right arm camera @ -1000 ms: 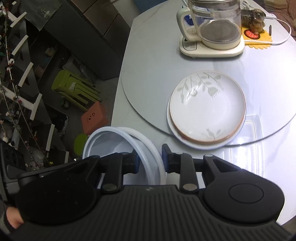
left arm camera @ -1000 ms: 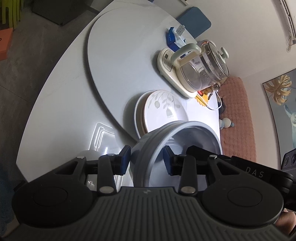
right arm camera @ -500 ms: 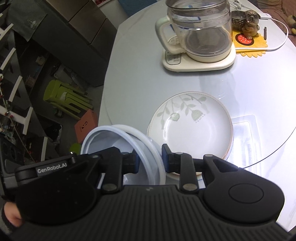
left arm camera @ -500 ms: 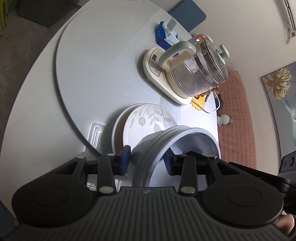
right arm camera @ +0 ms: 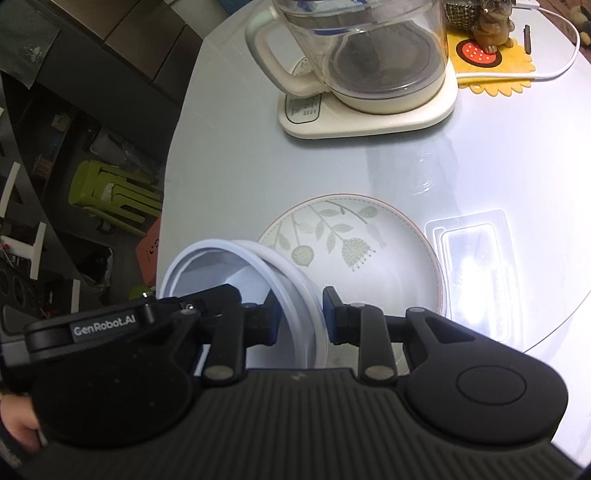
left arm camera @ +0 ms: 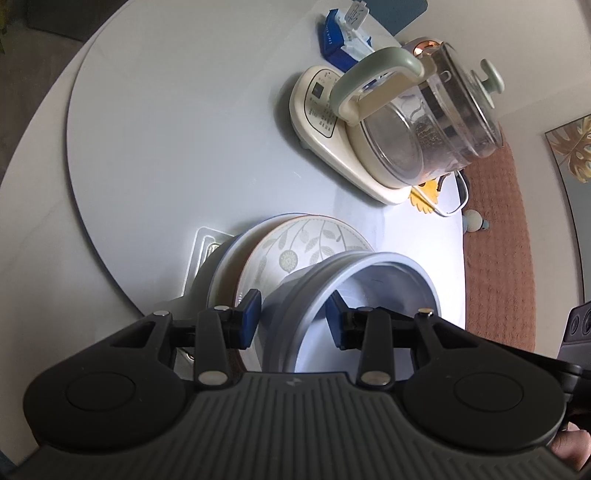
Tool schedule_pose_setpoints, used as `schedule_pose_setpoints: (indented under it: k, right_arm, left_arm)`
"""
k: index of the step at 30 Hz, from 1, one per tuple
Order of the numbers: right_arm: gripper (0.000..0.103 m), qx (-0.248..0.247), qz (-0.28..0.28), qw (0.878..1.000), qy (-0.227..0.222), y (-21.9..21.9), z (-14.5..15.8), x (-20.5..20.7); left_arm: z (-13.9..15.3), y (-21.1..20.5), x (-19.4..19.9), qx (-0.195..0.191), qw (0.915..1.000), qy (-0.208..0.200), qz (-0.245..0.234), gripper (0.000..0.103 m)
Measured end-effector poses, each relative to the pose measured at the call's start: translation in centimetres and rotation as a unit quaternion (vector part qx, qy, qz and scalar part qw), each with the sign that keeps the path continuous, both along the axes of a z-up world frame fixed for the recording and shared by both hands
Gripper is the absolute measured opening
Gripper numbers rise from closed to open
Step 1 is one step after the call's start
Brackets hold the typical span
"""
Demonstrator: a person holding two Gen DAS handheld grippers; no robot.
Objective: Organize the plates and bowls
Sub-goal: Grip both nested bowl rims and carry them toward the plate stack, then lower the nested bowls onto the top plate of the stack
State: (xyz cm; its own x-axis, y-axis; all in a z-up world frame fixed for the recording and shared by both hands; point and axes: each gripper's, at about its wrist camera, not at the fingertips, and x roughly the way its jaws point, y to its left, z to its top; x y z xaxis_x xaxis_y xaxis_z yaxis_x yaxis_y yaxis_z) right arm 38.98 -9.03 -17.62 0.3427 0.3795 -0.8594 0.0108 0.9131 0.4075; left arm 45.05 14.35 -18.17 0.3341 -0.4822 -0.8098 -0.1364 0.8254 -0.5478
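Note:
My left gripper [left arm camera: 293, 317] is shut on the rim of a grey-blue bowl [left arm camera: 369, 280], held just over the leaf-patterned plate [left arm camera: 295, 251], which lies on a larger pale plate. My right gripper [right arm camera: 300, 314] is shut on the rim of a white bowl [right arm camera: 221, 269], held at the near left edge of the same leaf-patterned plate [right arm camera: 351, 247]. The plates rest on the round grey turntable [left arm camera: 166, 129].
A glass kettle on a cream base [left arm camera: 399, 122] stands beyond the plates, also in the right wrist view [right arm camera: 365, 66]. A blue tissue pack [left arm camera: 341, 33], a yellow coaster with a figurine [right arm camera: 487, 44] and a white cable [right arm camera: 554, 70] lie further back. A clear plastic tray [right arm camera: 476, 273] sits beside the plates.
Both grippers have carried their bowls forward toward the stacked plates, which now sit closer and larger. Both grips are unchanged.

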Motion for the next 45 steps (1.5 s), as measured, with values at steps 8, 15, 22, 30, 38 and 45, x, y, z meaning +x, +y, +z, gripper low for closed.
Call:
schedule_pose_setpoints:
  k: [8,15,22,30,38,45]
  right_arm:
    - [0.027,-0.002,-0.009,1.0,0.017,-1.4,-1.8,1.4]
    - [0.027,0.002,-0.01,0.999,0.032,-2.2,-3.2,2.3]
    - [0.027,0.0,-0.004,0.999,0.037,-2.4,-4.0,2.8]
    - [0.031,-0.018,-0.012,1.0,0.016,-2.7,-2.7,2.5]
    - [0.038,-0.036,-0.018,0.999,-0.021,-3.0,-0.2,0.9]
    - [0.038,-0.047,-0.019,0.997,-0.054,-2.6,2.7,-0.8]
  left_arm:
    - [-1.8,-2.0,1.8,0.016,0.9995,0.014,-0.023,0.043]
    - [-3.3,-2.6,2.4,0.016,0.9992,0.03,-0.023,0.043]
    - [-3.3,-3.0,2.4,0.027,0.999,0.026,-0.023,0.043]
    - [-2.0,-2.9,1.9,0.036,0.9988,0.01,-0.03,0.05]
    - [0.6,-2.2,0.1,0.05,0.998,-0.019,-0.033,0.051]
    - [3.7,-1.2,-2.1,0.057,0.9966,-0.052,-0.028,0.051]
